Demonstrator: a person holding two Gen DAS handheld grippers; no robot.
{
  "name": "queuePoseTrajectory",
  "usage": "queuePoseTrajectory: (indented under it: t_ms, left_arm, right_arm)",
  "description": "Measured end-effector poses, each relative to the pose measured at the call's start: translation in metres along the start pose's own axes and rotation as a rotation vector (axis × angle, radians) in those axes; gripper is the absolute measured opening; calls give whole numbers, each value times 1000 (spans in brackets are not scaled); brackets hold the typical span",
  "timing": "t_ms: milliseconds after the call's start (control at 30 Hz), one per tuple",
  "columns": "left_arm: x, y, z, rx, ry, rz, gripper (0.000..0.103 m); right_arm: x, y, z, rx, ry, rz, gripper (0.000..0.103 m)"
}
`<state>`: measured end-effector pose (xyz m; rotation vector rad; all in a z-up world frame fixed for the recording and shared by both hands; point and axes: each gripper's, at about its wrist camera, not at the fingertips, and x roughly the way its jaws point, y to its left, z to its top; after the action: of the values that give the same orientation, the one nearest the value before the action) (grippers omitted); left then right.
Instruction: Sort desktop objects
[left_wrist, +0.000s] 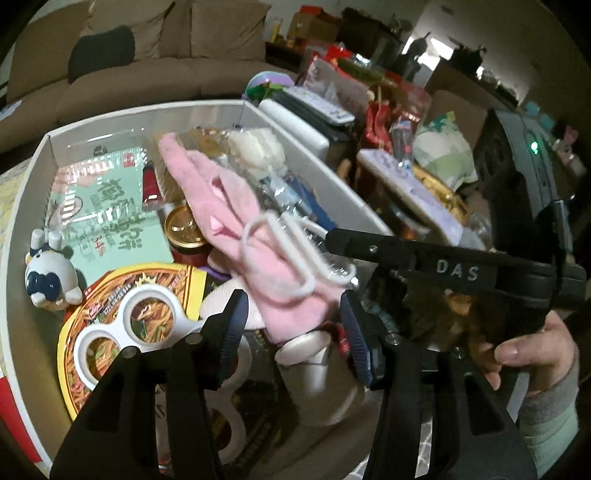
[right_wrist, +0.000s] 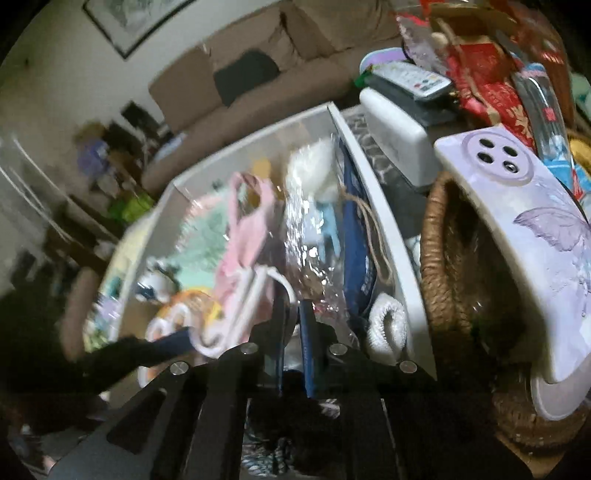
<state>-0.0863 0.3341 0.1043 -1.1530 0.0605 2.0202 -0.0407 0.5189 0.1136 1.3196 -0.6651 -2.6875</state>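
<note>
A white box (left_wrist: 35, 206) holds several items. A pink glove pack in clear plastic (left_wrist: 236, 218) with white loops lies across them. My left gripper (left_wrist: 291, 321) is open just above the pack's near end. My right gripper (left_wrist: 328, 240) reaches in from the right and is shut on the pack's plastic edge. In the right wrist view the right gripper (right_wrist: 293, 314) is pinched on the clear plastic (right_wrist: 306, 258), and the pink pack (right_wrist: 243, 236) hangs to its left.
The box also holds a noodle cup (left_wrist: 110, 314), a white ring toy (left_wrist: 129, 332), a cow figure (left_wrist: 51, 277), a gold-lidded jar (left_wrist: 184, 229) and a green packet (left_wrist: 103, 206). A wicker basket (right_wrist: 439, 266), a purple case (right_wrist: 524, 229) and remotes (right_wrist: 413, 81) crowd the right.
</note>
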Motion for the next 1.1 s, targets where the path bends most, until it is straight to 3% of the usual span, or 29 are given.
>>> queuePoseTrajectory:
  t_ms: [100, 200, 333, 400, 533, 600, 700, 800, 967, 1100]
  left_arm:
    - [0, 2, -1, -10, 1, 0, 50]
    - [-9, 3, -2, -16, -15, 5, 62]
    - [-28, 3, -6, -22, -35, 29, 69]
    - [-37, 3, -10, -33, -42, 42, 79]
    - [-62, 3, -25, -54, -62, 75, 92]
    - [-80, 4, -34, -62, -85, 90, 100]
    - [-109, 10, -51, -83, -117, 126, 103]
    - [-135, 22, -68, -107, -126, 171, 103]
    - [-179, 49, -99, -157, -160, 240, 103]
    - [-214, 96, -130, -240, -198, 313, 103]
  right_arm:
    - [4, 7, -2, -45, 6, -60, 7]
    - [-13, 9, 0, -39, -36, -38, 11]
    - [-38, 20, 5, -28, -94, -10, 18]
    - [-43, 28, 3, -26, -101, -9, 36]
    - [-53, 47, -6, -39, -110, -19, 53]
    - [-59, 57, -10, -50, -122, -9, 69]
    - [-69, 76, -21, -76, -154, 18, 91]
    - [-71, 101, -34, -123, -154, 43, 103]
    - [-64, 150, -59, -227, -141, 68, 103]
    - [-58, 188, -84, -305, -156, 83, 103]
